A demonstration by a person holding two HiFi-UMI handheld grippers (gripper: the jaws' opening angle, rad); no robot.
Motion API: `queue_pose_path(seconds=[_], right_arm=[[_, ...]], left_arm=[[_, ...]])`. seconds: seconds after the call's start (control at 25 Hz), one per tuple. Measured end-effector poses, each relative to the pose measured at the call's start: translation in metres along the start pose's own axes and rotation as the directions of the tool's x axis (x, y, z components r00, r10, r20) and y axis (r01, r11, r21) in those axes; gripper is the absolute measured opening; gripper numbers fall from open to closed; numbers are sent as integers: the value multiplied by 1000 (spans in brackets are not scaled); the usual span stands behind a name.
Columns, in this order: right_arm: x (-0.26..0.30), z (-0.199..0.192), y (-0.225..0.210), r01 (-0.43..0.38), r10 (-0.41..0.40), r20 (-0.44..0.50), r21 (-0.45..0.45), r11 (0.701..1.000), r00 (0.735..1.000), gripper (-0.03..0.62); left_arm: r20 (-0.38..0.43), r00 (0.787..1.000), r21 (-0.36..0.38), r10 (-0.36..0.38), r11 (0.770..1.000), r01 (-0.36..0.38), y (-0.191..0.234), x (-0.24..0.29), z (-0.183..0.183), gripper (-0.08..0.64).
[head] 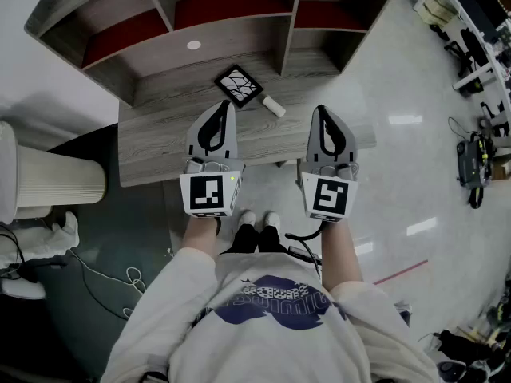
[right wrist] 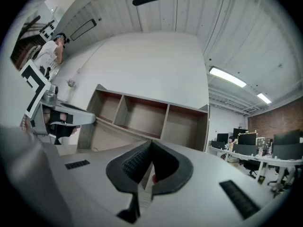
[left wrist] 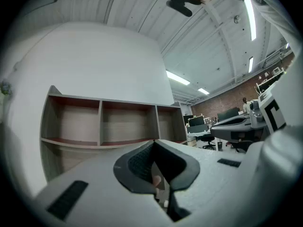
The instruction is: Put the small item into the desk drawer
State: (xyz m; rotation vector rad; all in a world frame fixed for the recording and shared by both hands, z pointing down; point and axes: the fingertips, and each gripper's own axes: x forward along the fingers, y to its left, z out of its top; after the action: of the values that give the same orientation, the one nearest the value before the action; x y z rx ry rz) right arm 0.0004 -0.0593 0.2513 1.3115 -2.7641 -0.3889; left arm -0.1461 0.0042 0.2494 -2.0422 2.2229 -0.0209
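Note:
A small white cylinder (head: 273, 106) lies on the grey wooden desk (head: 160, 146), beside a black square pad with a white crackle pattern (head: 239, 85). My left gripper (head: 231, 105) is shut and empty, held above the desk's front half with its tip just left of the cylinder. My right gripper (head: 320, 110) is also shut and empty, a little to the cylinder's right. In the left gripper view the closed jaws (left wrist: 154, 143) point at the hutch shelves (left wrist: 102, 124); the right gripper view shows its closed jaws (right wrist: 150, 143) the same way. No drawer shows in any view.
An open hutch with red-lined shelves (head: 231, 6) stands at the desk's back; a small white disc (head: 194, 45) lies under it. A white ribbed cylinder (head: 48, 178) stands on the floor at left. Cables (head: 104, 282) trail on the floor. Racks and equipment (head: 471, 162) are at right.

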Motion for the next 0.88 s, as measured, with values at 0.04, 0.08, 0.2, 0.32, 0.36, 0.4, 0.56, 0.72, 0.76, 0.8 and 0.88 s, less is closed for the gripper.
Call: queue_pose_path(seconds=[0.04,0.08,0.2,0.32,0.36,0.4,0.56,0.72,0.76,0.8,0.88], right_arm=[[0,0,0,-1,1,1,-3,1000,1000,-3],[0,1,1,-2,2,1,-5,1000,1000,-3],[0,1,1,-1,1,-1,-10,1000,1000,-3],[0,0,1,2,-2,-3,-19,1000,1000,-3],[0,0,1,2,-3,-5,-22,1000,1000,-3],[0,0,1,3,-3,-6,-25,1000,1000,-3],[-1,-3,-1,6,-7,-12,-36,999,1000,-3],[-3,-11,-5,12,-13,-34,-20,1000,999,-3],[-4,-15,-8,14,-14,-50,9,1000,999,-3],[-4,-19,-12,14,-11,-66,52,999,998,-3],[-6,-24,-22,4,9,-76,170,985,997,-3]], left_arm=[[-4,1000,2,0,1000,0,1,-1,-1,8],[-6,1000,4,0,1000,0,1,-1,-2,8],[-6,1000,5,2,1000,-2,2,-1,-2,8],[-5,1000,6,5,1000,-5,4,-2,-3,8],[-8,1000,5,5,1000,-5,5,-2,-4,8],[-11,1000,5,6,1000,-6,5,-2,-5,8],[-7,1000,4,7,1000,-7,5,0,-3,8],[-20,1000,4,3,1000,-3,2,1,-9,8],[-26,1000,1,1,1000,-1,1,1,-10,8],[-33,999,-5,-1,1000,1,1,2,-11,8],[-50,999,-35,-6,999,5,1,4,-12,8]])
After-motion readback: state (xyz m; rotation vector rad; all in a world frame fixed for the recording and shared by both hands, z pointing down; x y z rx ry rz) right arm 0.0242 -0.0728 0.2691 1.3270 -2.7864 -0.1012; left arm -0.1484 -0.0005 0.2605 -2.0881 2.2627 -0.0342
